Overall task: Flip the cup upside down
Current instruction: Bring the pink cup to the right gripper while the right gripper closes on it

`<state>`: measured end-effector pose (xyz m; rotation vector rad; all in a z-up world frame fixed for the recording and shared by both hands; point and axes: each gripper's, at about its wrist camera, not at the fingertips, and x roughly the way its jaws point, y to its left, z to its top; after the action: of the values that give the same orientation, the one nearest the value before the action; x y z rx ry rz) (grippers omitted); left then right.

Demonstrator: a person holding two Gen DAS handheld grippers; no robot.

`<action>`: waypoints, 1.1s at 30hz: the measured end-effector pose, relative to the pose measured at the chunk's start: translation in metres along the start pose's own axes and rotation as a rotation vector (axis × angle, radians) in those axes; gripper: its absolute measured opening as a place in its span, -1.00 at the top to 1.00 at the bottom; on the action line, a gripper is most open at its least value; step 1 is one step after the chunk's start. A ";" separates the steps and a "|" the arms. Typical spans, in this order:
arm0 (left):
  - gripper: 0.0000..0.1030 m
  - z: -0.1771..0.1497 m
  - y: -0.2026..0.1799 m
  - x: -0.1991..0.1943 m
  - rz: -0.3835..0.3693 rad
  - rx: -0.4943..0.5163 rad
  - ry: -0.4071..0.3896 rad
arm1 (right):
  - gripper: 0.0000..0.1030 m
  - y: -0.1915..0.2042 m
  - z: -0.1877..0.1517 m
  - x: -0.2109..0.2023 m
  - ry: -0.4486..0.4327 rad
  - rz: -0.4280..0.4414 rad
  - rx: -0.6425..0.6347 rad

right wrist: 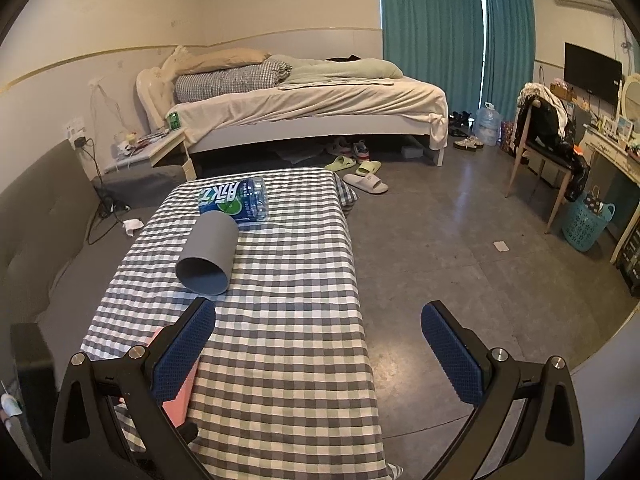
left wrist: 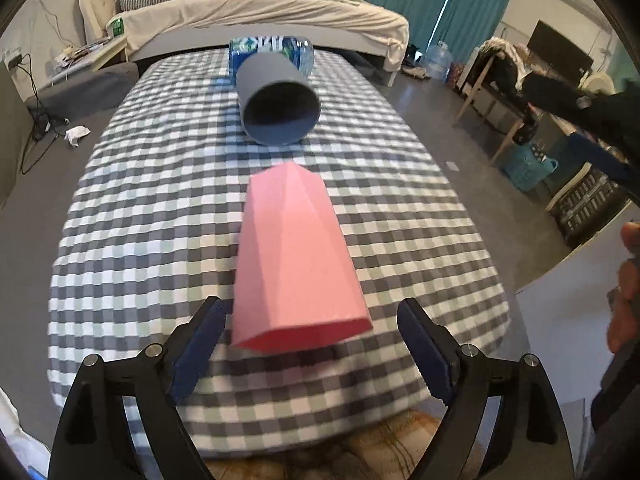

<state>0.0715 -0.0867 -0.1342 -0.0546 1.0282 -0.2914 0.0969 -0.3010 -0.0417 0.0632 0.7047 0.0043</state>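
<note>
A pink faceted cup point(left wrist: 294, 264) lies on its side on the checkered table point(left wrist: 160, 216), its open mouth toward me. My left gripper point(left wrist: 312, 320) is open, its fingers on either side of the cup's mouth, apart from it. A grey cup point(left wrist: 278, 98) lies on its side farther back, mouth toward me. In the right wrist view the grey cup point(right wrist: 208, 254) lies ahead to the left, and the pink cup point(right wrist: 178, 396) shows only as a sliver behind the left finger. My right gripper point(right wrist: 318, 324) is open and empty above the table's near right part.
A plastic water bottle point(right wrist: 236, 200) lies on its side behind the grey cup. A bed point(right wrist: 312, 108) stands beyond the table. Slippers point(right wrist: 364, 180), a chair point(right wrist: 548, 148) and a blue basket point(right wrist: 586, 220) are on the floor to the right. A grey sofa point(right wrist: 36, 220) is at the left.
</note>
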 end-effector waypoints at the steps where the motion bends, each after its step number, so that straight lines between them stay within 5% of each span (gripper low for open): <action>1: -0.78 0.000 0.004 -0.008 -0.006 -0.008 -0.012 | -1.00 0.005 0.002 -0.002 0.008 -0.011 -0.006; 11: -0.96 0.019 0.090 -0.056 0.102 -0.107 -0.126 | -1.00 0.050 -0.002 -0.003 0.111 -0.010 0.007; 22: -0.96 0.038 0.144 -0.039 0.166 -0.079 -0.107 | -0.98 0.123 -0.025 0.069 0.435 0.041 -0.065; 33: -0.96 0.035 0.169 -0.016 0.155 -0.121 -0.063 | -0.38 0.143 -0.036 0.123 0.566 0.093 -0.059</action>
<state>0.1296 0.0766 -0.1336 -0.0919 0.9809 -0.0855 0.1703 -0.1536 -0.1400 0.0379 1.2666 0.1363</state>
